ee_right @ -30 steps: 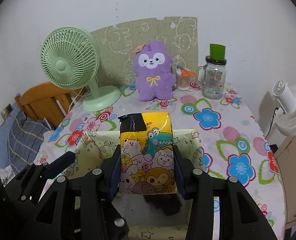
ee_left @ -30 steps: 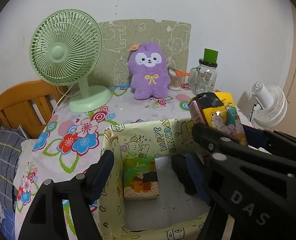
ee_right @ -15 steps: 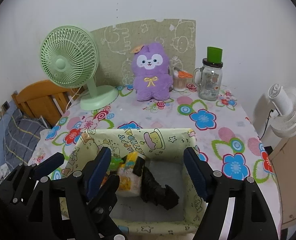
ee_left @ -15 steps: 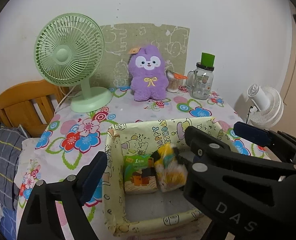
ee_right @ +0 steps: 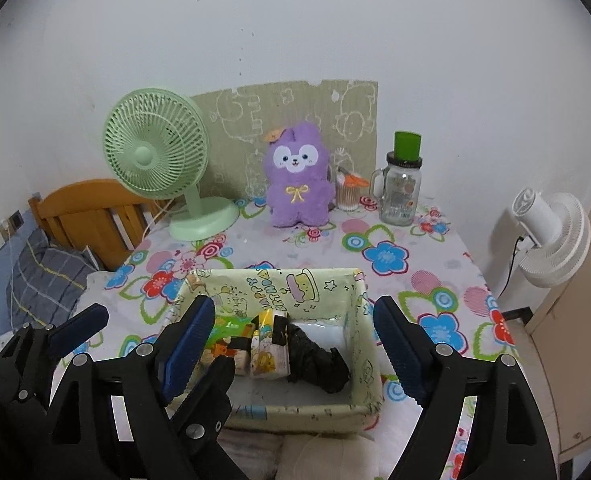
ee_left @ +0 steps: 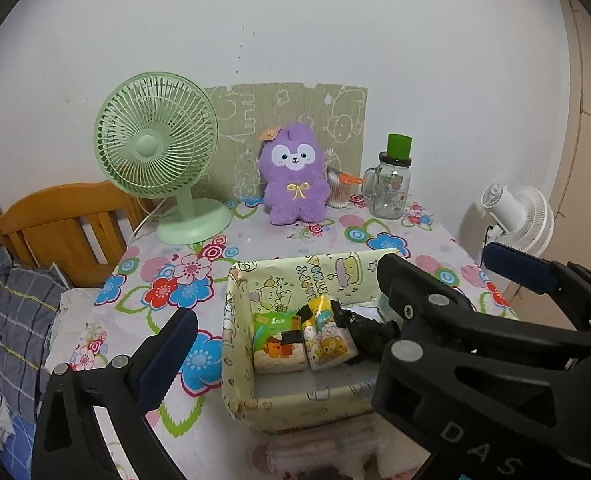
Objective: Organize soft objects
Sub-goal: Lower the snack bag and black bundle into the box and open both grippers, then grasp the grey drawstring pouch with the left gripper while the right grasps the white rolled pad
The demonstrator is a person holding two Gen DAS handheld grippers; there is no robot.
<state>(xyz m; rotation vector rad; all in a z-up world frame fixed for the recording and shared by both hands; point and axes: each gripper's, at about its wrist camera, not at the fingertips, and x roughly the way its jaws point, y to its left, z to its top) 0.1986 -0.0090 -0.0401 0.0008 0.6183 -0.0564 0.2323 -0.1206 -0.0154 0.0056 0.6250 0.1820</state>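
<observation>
Table [ee_right: 447, 264] under a flowered cloth, bearing every item described. Cardboard panel [ee_right: 231, 120] printed with cartoons, upright against the wall at the table's rear. Green fan [ee_right: 155, 156] at rear left, its round base on the cloth. Yellow box [ee_right: 315, 284] with cartoon print, near the front edge of the table, open at the top. Purple plush toy [ee_right: 297, 180] upright at rear centre, in front of the panel. Right gripper [ee_right: 295, 344] over the box, its blue-padded fingers spread wide with nothing between them. Left gripper [ee_left: 335, 292] near the box; one finger lies left of the box, the other out past its right side, likewise apart and empty. Glass jar [ee_right: 401, 192] with green lid, right of the toy. Inside the box, side by side: green packet [ee_left: 277, 340] at left, yellow packet [ee_left: 327, 336] touching it at centre, black cloth [ee_left: 369, 338] against the yellow packet at right
</observation>
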